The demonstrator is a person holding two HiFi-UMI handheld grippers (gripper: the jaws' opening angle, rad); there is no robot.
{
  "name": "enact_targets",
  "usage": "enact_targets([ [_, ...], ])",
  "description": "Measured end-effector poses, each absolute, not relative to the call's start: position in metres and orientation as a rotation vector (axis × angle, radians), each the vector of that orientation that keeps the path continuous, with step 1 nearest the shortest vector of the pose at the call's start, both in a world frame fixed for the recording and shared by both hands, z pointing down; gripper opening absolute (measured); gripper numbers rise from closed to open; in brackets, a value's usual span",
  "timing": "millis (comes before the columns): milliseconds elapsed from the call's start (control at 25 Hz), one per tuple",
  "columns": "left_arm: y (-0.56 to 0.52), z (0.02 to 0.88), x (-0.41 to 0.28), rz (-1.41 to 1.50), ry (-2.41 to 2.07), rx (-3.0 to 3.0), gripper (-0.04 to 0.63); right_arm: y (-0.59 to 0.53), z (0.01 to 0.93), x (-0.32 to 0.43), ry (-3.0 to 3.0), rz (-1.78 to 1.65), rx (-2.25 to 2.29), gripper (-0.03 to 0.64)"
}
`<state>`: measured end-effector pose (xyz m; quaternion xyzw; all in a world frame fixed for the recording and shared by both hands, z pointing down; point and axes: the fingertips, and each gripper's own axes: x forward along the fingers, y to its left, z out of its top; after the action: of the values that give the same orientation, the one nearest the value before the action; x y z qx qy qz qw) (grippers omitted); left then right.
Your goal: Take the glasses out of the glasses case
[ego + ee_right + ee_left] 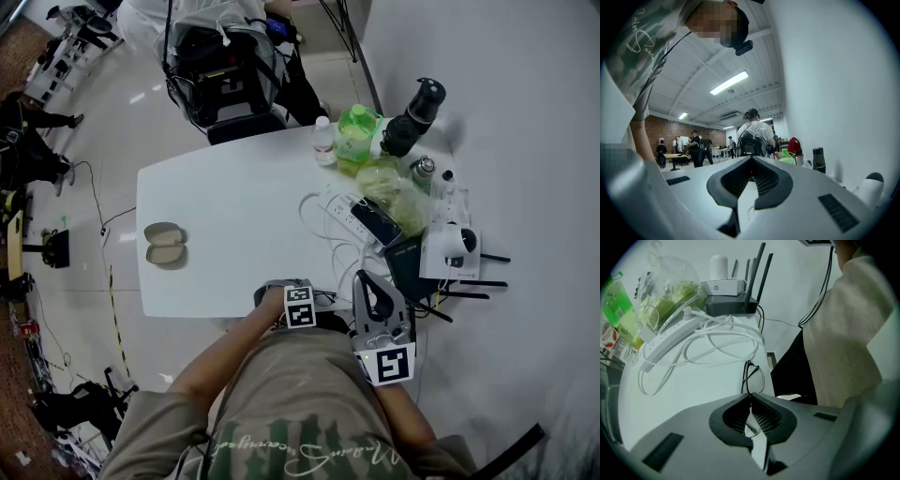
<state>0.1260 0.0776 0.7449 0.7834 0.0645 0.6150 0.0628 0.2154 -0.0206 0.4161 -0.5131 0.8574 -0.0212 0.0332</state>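
The left hand-held gripper (751,397) is clamped on the glasses (753,378), gripped at one lens, with the frame sticking out past the jaw tips by the near edge of the worktop (234,206). The glasses case (165,245) lies open and looks empty, well apart on the worktop's left side. The right hand-held gripper (751,159) is closed on nothing and is pointed off into the room. Risks judged: the glasses could be slipped out of this thin grip and dropped off the edge, the frame could be bent if squeezed harder, or a temple could be snagged on the white cables (717,341) nearby.
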Motion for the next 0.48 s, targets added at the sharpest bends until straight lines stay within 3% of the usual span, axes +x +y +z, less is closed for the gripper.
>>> enact_targets([
  [480,0.078,0.736,0.133,1.785,0.206,2.450,0.049,-0.019,0.425,0.214,2.643,-0.119,-1.579,0.012],
])
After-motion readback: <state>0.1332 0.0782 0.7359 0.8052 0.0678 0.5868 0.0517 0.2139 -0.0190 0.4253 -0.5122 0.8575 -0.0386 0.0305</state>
